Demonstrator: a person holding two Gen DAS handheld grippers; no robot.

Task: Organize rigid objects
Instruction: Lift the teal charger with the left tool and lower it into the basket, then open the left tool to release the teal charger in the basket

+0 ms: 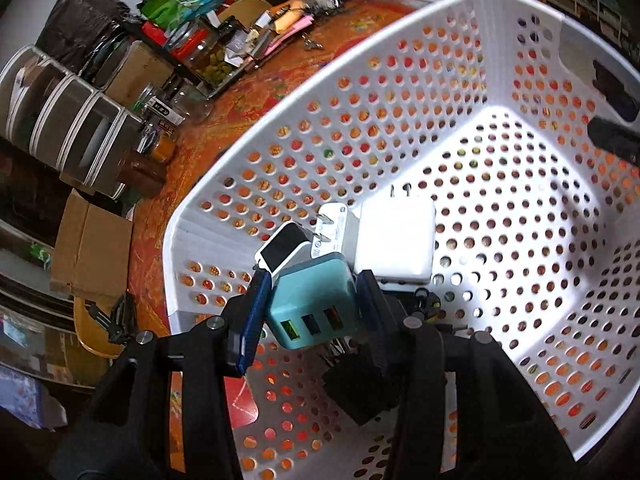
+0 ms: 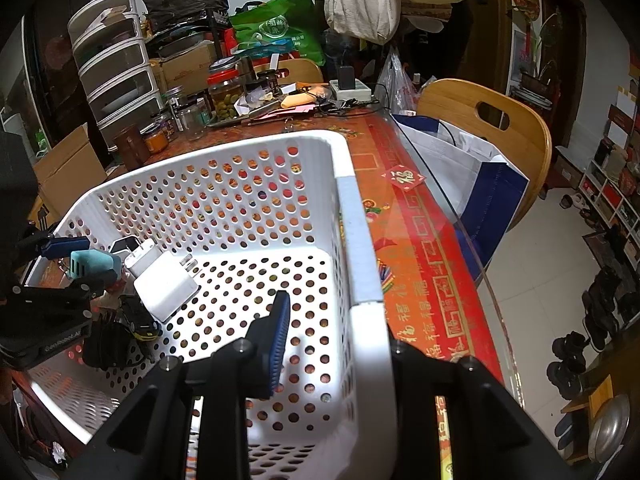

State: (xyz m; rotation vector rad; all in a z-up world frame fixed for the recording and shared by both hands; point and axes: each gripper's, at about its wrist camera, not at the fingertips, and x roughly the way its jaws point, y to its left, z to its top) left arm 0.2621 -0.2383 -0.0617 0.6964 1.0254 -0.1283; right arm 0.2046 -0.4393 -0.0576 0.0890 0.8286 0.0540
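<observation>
My left gripper point(image 1: 312, 304) is shut on a teal multi-port USB charger point(image 1: 312, 300), held inside the white perforated basket point(image 1: 400, 92) near its left corner. The charger shows in the right wrist view point(image 2: 90, 262) too, with the left gripper point(image 2: 76, 266) around it. Beside it lie a large white charger point(image 1: 396, 240) point(image 2: 164, 288), a smaller white plug point(image 1: 332, 228) point(image 2: 140, 258) and a black-and-white adapter point(image 1: 284, 246). A black object point(image 2: 106, 344) lies on the basket floor. My right gripper point(image 2: 332, 344) straddles the basket's right wall point(image 2: 360, 248); one finger point(image 2: 276, 340) is inside, the other hidden.
The basket stands on a red patterned table point(image 2: 420, 264). Jars point(image 2: 226, 96), papers and a power strip point(image 2: 352, 88) crowd the far end. Drawer units point(image 2: 116, 68) and cardboard boxes point(image 2: 64, 172) stand left. A wooden chair point(image 2: 500, 128) with a white bag stands right.
</observation>
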